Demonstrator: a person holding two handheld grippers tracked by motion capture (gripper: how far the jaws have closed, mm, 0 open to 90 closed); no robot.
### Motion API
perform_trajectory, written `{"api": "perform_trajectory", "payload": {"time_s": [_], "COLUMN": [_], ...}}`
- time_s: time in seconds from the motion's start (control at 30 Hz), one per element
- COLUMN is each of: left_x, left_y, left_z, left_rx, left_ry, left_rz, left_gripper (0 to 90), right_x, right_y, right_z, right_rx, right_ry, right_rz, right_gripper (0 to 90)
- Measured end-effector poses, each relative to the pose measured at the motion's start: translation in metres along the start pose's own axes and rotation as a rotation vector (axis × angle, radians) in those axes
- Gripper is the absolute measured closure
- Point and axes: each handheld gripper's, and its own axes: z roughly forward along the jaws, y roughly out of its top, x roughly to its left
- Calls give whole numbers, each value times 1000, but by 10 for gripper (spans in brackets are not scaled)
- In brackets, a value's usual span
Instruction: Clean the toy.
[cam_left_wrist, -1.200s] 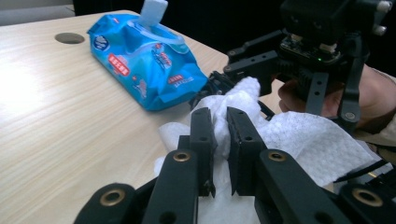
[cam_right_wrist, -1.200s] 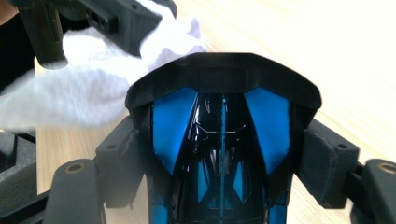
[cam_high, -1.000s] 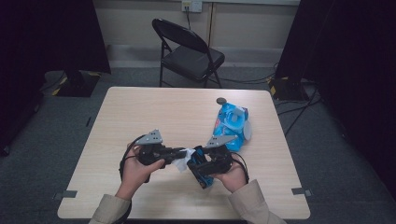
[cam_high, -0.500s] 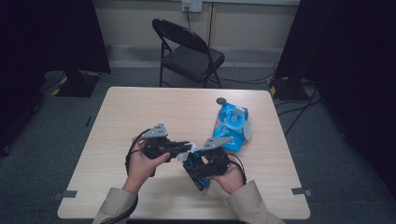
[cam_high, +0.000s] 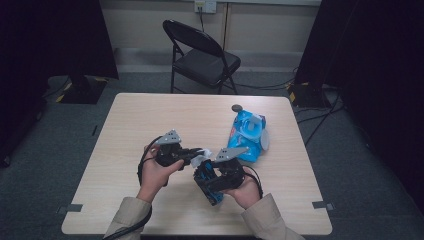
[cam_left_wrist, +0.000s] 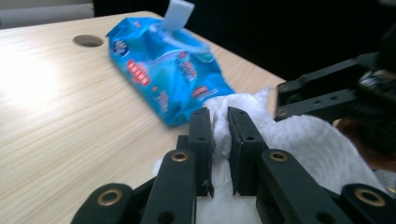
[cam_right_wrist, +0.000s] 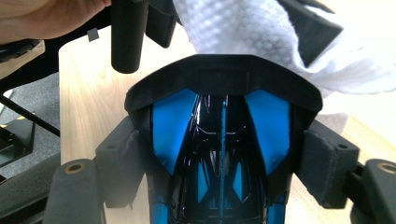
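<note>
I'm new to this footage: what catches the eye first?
A bright blue wipes pack lies on the table's far right, flap up. Nearer the person, the left gripper pinches a white wipe against a black-and-blue toy car clamped in the right gripper.

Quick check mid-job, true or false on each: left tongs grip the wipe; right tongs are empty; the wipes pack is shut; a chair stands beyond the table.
1. The left tongs pinch the white wipe. True.
2. The right tongs are empty. False: they clamp a black and blue object.
3. The blue wipes pack is shut. False: its flap stands up.
4. A folding chair stands beyond the table. True.
</note>
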Motion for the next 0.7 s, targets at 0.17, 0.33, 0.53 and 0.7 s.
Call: {"api": "perform_trajectory", "payload": {"time_s": [0.17,0.33,0.53,0.7], "left_x": [13,17,19,20], "left_y": [-15,-29,-48,-57], "left_z": [-4,-5,-3,-2], "left_rx": [24,63,146,181], "left_ry": [50,66,96,120], "left_rz": [-37,-42,-10,23], "left_gripper": [806,800,760,703], "right_x": [-2,-5,-10,-12], "right_y": [0,-1,-4,-5], "right_z": [-2,-3,-5,-6], "right_rx": [-4,-5,-2,-5], "right_ry": [-8,-21,-35,-42], "right_rz": [4,6,22,25], "right_gripper": [257,257,257,257]}}
